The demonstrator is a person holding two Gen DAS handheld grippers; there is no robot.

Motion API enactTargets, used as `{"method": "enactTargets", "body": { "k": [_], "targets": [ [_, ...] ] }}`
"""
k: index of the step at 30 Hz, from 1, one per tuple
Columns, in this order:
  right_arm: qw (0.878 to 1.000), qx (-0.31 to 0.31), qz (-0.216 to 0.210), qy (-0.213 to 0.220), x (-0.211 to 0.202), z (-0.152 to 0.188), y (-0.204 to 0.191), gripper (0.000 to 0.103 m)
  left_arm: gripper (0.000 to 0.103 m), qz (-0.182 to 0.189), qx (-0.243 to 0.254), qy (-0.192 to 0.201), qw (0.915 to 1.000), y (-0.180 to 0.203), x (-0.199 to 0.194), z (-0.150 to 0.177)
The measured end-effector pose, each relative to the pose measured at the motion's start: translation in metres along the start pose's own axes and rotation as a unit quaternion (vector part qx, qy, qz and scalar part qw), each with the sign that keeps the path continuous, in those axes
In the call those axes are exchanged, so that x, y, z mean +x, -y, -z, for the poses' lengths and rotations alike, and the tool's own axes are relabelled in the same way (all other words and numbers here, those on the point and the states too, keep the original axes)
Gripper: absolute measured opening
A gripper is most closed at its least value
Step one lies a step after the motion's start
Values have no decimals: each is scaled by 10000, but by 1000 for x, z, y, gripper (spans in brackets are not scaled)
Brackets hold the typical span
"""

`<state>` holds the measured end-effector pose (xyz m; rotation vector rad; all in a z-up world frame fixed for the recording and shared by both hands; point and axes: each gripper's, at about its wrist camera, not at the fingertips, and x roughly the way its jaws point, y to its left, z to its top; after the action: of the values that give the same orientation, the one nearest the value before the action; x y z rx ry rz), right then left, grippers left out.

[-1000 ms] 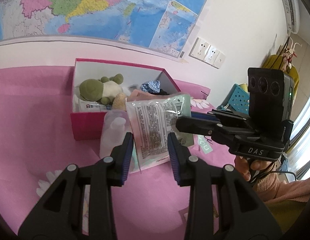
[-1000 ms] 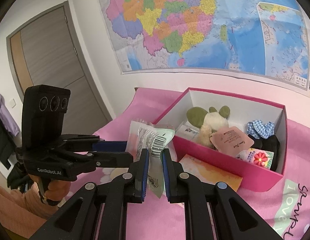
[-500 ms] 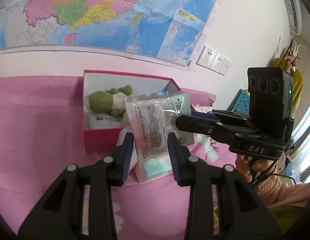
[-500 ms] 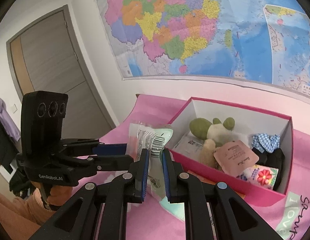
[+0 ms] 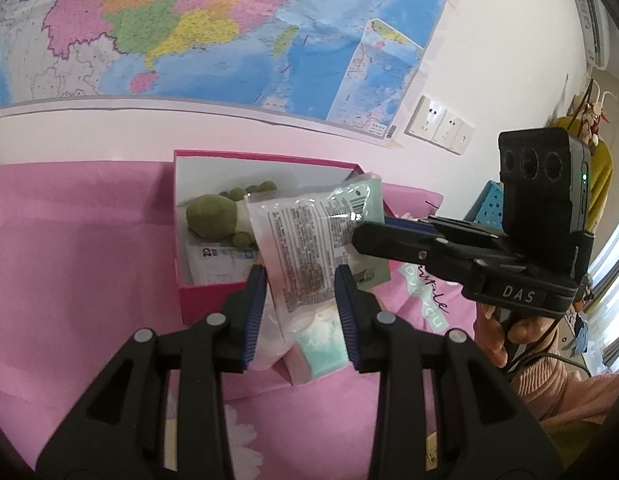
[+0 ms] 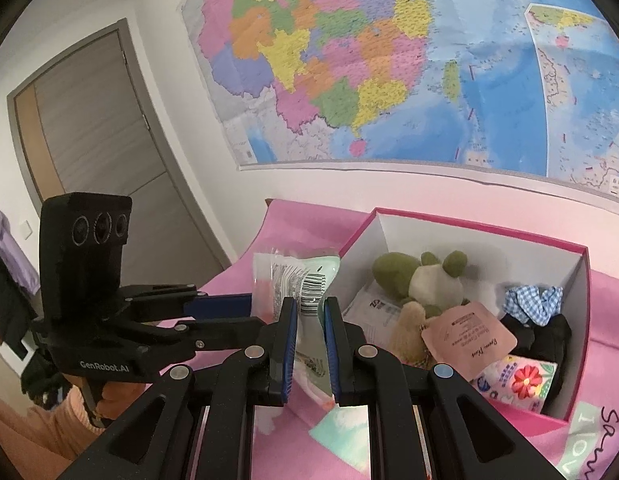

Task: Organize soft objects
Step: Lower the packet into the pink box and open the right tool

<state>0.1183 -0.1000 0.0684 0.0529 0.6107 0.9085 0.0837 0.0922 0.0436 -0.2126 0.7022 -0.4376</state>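
A clear plastic packet with printed text and a mint backing hangs in the air in front of the pink box. My left gripper is shut on its lower part, pads on both sides. My right gripper comes in from the right and pinches the packet's edge. In the right wrist view, my right gripper is shut on the packet by its barcode, and the left gripper holds the far side. The box holds a green plush toy, a pink sachet, a blue checked scrunchie and a floral packet.
The box stands on a pink bedspread against a wall with a large map. A mint and pink packet lies on the bedspread under the held one. Wall sockets and a blue basket are at the right, a door at the left.
Both grippers have carried the packet together toward the box and slightly up. The box now sits nearer and more central in both views. Neither grip has changed.
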Motion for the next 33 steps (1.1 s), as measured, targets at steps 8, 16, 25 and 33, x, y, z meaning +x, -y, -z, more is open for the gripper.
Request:
{"method": "enactTargets", "body": {
  "k": [8, 16, 25, 33],
  "targets": [
    [9999, 111, -45, 20, 11, -7, 9, 13, 37, 14, -193, -8, 9998, -13, 10, -8],
    [9996, 262, -59, -14, 23, -8, 17, 13, 37, 24, -417, -6, 9991, -25, 20, -13],
    [9992, 372, -60, -95, 37, -9, 27, 13, 37, 30, -669, -32, 9977, -38, 35, -14],
    [9985, 528, -35, -170, 51, -10, 39, 13, 37, 55, -918, -100, 9957, -47, 50, -15]
  ]
}}
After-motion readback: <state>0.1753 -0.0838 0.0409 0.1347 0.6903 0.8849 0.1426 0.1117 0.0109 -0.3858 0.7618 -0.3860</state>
